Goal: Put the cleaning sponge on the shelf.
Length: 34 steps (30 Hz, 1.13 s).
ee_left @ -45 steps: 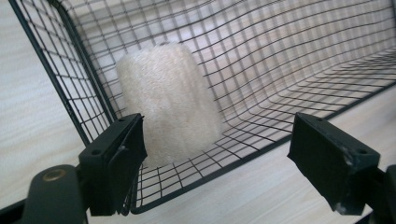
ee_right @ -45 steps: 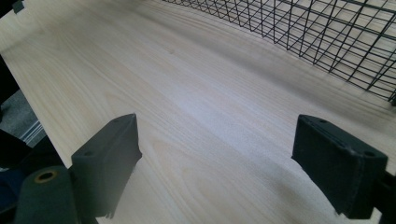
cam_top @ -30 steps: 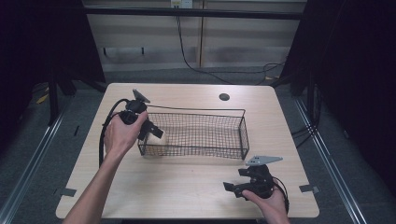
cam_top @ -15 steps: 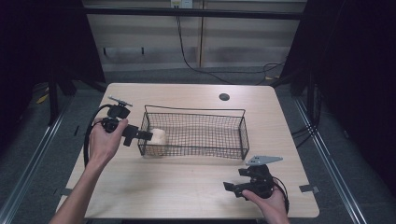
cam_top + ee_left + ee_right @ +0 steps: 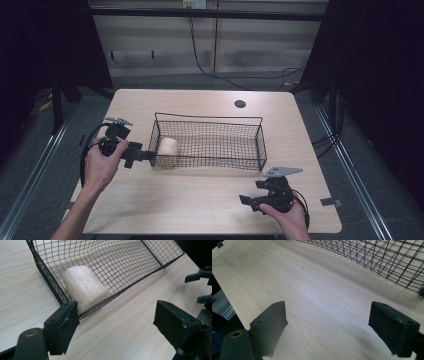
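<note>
Where left claw (image 5: 117,322) gapes | roll (image 5: 83,288) probably fabric, in basket (image 5: 160,263)

Evenly lit table (image 5: 200,200), dark surroundings, soft shadows, curved edge distortion and blurred near jaws in close views

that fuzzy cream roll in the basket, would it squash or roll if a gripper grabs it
The cream roll looks fuzzy and soft, so it would probably squash and feel light. Its rounded body might roll, though the wire basket wall beside it should stop that.

Black wire basket (image 5: 210,145); cream roll (image 5: 168,148); pale woodgrain table (image 5: 200,200).
</note>
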{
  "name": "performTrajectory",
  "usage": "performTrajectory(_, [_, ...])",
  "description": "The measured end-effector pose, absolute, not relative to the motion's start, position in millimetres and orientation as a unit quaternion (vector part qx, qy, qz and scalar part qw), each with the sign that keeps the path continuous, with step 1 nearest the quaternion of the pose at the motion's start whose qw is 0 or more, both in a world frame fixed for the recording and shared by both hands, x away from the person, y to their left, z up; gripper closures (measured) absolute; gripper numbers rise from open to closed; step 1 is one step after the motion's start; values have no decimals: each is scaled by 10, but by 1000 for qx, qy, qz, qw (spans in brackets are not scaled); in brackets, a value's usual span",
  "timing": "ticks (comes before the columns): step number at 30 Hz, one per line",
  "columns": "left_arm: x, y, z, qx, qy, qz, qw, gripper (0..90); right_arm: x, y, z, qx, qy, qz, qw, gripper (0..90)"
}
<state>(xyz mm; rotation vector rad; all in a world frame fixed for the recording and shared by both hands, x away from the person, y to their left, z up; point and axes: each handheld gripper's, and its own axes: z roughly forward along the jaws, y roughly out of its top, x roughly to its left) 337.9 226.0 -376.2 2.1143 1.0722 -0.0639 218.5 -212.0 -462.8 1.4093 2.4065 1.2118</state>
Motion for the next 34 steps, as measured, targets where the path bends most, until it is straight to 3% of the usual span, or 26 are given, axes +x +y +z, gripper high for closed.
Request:
performTrajectory(11, [3069,2349,-3905,837,405,-31,366,196,2193,-2121,-4636,463,791,397,52,144])
performTrajectory(20, [2817,2471,-4077,824,432,-20,367,196,2194,-2106,-4645,463,792,395,53,144])
performTrajectory(34, [2571,2603,-4515,818,441,-36,368,196,2191,-2098,-4669,468,793,384,67,154])
